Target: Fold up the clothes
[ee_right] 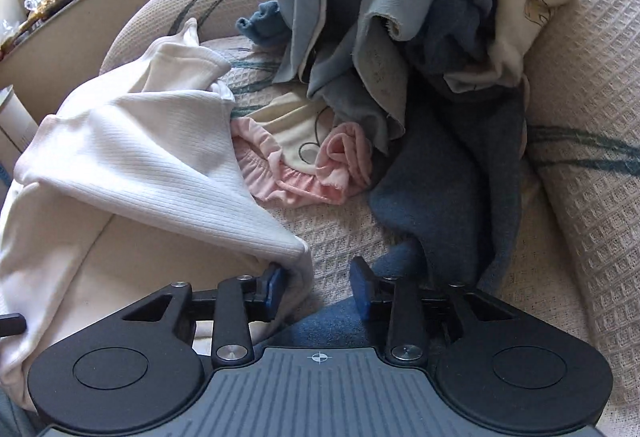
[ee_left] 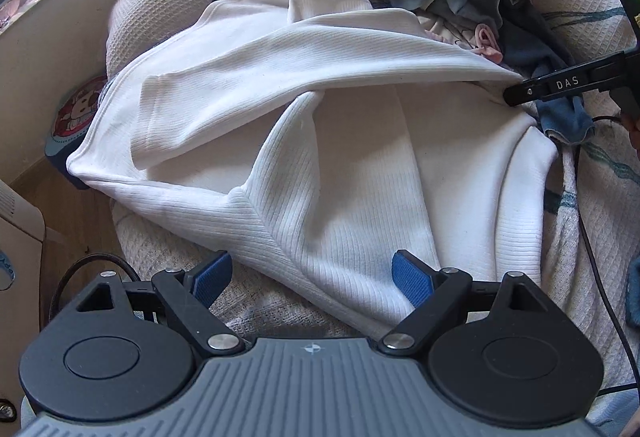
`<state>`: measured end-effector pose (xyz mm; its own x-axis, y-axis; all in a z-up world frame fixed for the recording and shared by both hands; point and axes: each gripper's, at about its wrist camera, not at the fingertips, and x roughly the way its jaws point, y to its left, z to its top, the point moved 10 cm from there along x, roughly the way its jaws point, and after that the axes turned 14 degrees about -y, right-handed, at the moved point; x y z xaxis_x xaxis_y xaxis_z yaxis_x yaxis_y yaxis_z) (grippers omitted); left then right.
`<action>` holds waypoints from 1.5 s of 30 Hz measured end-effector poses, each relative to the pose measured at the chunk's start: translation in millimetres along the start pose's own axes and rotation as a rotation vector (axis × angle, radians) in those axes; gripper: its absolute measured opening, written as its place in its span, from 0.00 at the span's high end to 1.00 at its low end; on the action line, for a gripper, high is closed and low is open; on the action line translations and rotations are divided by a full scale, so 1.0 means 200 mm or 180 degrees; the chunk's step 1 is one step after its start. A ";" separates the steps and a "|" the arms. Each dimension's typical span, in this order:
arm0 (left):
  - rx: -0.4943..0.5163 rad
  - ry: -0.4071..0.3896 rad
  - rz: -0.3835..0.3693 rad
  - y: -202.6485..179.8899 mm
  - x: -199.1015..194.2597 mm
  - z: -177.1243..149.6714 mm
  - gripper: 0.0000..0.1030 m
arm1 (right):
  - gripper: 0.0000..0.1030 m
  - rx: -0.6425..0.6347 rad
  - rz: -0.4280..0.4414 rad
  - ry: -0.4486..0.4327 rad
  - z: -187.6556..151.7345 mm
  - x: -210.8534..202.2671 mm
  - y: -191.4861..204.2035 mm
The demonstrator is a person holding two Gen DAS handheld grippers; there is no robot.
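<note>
A white ribbed long-sleeved top (ee_left: 320,157) lies spread on the beige waffle cover, one sleeve folded across its body. My left gripper (ee_left: 312,279) hovers wide open over the top's near edge, with cloth below the gap but not pinched. My right gripper (ee_right: 318,283) stands at the top's (ee_right: 132,165) right corner. That corner rests against the left blue pad (ee_right: 275,285); the right pad (ee_right: 359,287) is clear of it, so the jaws are partly open. In the left wrist view the right gripper's black finger (ee_left: 560,85) touches the fold's edge.
A heap of blue-grey and cream clothes (ee_right: 400,37) sits behind, with a pink frilled garment (ee_right: 312,173) in front of it. A dark blue piece (ee_right: 448,197) trails toward the right gripper. A wooden ledge (ee_left: 52,21) borders the left; a black cable (ee_left: 600,277) runs along the right.
</note>
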<state>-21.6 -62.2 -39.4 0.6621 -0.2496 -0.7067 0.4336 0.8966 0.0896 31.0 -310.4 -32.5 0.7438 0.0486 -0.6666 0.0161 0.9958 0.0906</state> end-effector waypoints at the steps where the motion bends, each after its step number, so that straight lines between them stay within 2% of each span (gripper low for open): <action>1: 0.0022 -0.0031 0.0015 0.00 -0.01 0.01 0.16 | 0.63 -0.0021 0.0014 -0.0007 0.00 -0.01 0.01; 3: 0.0080 -0.0113 0.0048 0.00 -0.05 0.03 0.16 | 0.51 -0.0033 0.0038 -0.0009 0.01 -0.06 0.01; 6: 0.0226 -0.0319 0.0022 -0.02 -0.13 0.10 0.15 | 0.48 -0.0151 0.0125 -0.0080 0.02 -0.17 0.04; 9: 0.0360 -0.0439 -0.0239 -0.10 -0.20 0.13 0.15 | 0.47 -0.0230 0.0316 -0.0129 0.02 -0.28 0.10; 12: 0.0546 -0.0521 -0.0650 -0.26 -0.25 0.13 0.15 | 0.47 -0.0152 0.0597 -0.0179 0.02 -0.35 0.18; 15: 0.0575 -0.0489 -0.0897 -0.35 -0.25 0.10 0.19 | 0.47 -0.0049 0.0790 -0.0187 0.01 -0.35 0.26; 16: 0.0535 -0.0458 -0.0967 -0.36 -0.24 0.09 0.24 | 0.47 -0.0058 0.0797 -0.0134 0.00 -0.32 0.27; 17: 0.0494 -0.0432 -0.1032 -0.37 -0.24 0.08 0.31 | 0.47 -0.0100 0.0673 -0.0050 -0.03 -0.28 0.26; 20: 0.0353 -0.0328 -0.1179 -0.39 -0.22 0.05 0.41 | 0.52 -0.0018 0.0351 0.0108 -0.10 -0.23 0.10; 21: 0.0314 -0.0296 -0.1218 -0.39 -0.21 0.04 0.45 | 0.65 -0.0018 0.0222 0.0138 -0.12 -0.24 0.04; 23: 0.0290 -0.0228 -0.1265 -0.40 -0.19 0.02 0.45 | 0.68 -0.0055 -0.0107 0.0152 -0.14 -0.26 -0.09; 25: 0.0323 -0.0121 -0.1291 -0.42 -0.16 0.00 0.44 | 0.68 -0.0002 -0.0300 0.0195 -0.17 -0.28 -0.21; 27: 0.0417 -0.0007 -0.1295 -0.44 -0.13 -0.04 0.42 | 0.68 0.0171 -0.0253 0.0151 -0.19 -0.29 -0.26; 29: 0.0437 0.0023 -0.1327 -0.45 -0.13 -0.05 0.38 | 0.66 0.0135 -0.0245 0.0141 -0.17 -0.32 -0.23; 34: 0.0552 0.0076 -0.1506 -0.51 -0.15 -0.05 0.25 | 0.62 0.0090 0.0426 0.0007 -0.07 -0.40 0.05; 37: 0.0568 0.0094 -0.1546 -0.52 -0.13 -0.06 0.22 | 0.52 0.0165 0.0632 0.0083 -0.07 -0.32 0.16; 38: 0.0579 0.0088 -0.1537 -0.52 -0.13 -0.06 0.22 | 0.46 0.0176 0.0600 0.0141 -0.08 -0.29 0.17; 39: 0.0593 0.0078 -0.1525 -0.52 -0.14 -0.07 0.22 | 0.45 0.0188 0.0568 0.0200 -0.10 -0.26 0.18; 45: 0.0603 -0.0007 -0.1462 -0.52 -0.12 -0.08 0.30 | 0.45 0.0427 0.0601 0.0386 -0.18 -0.14 0.19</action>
<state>-91.8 -143.3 -43.0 0.3778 -0.6042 -0.7016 0.7841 0.6117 -0.1046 -13.6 -270.7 -37.5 0.6566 0.2497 -0.7117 -0.0209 0.9493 0.3137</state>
